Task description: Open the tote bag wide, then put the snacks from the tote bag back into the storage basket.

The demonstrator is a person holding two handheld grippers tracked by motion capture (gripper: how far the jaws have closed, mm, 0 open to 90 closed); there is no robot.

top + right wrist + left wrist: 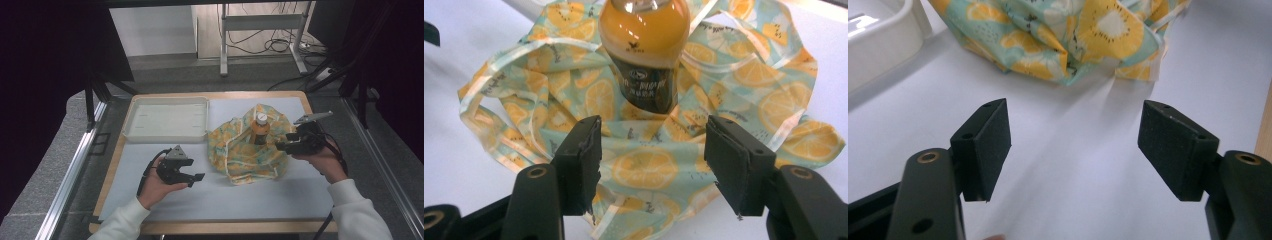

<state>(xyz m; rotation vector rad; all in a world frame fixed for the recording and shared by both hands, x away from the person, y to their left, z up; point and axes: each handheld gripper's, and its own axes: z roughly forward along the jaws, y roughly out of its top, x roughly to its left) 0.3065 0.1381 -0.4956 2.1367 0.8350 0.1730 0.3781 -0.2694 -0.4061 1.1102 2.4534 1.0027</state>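
At the far left we see the wooden edge of the table [111,172], with a pale mat [240,197] spread over most of its top. Toward the back left sits a shallow white tray [132,131], its near rim close to the mat's far edge. In front of the tray the mat lies bare, giving open room on that side.

There we hold the left gripper [192,180], low over the mat and well apart from the tray. In the left gripper view its jaws stand wide, with nothing between the pads [993,145] except bare mat; it grips nothing. Ahead of it lies the near edge of the fruit-print cloth [1063,40], not touched.

Moving right, the cloth [240,150] lies crumpled in the middle of the mat, just right of the tray's corner. On it stands an orange drink bottle [260,131] with a white cap, upright, ringed by cloth folds.

Further right we hold the right gripper [281,146], pointing inward at the bottle from the cloth's right edge. In the right gripper view its jaws are parted, and the pads [731,160] hover above the cloth, just short of the bottle [646,55]. We see the pads pressing on nothing, so this gripper is released too.

Beyond the right hand only a narrow strip of mat remains before the table's right edge.
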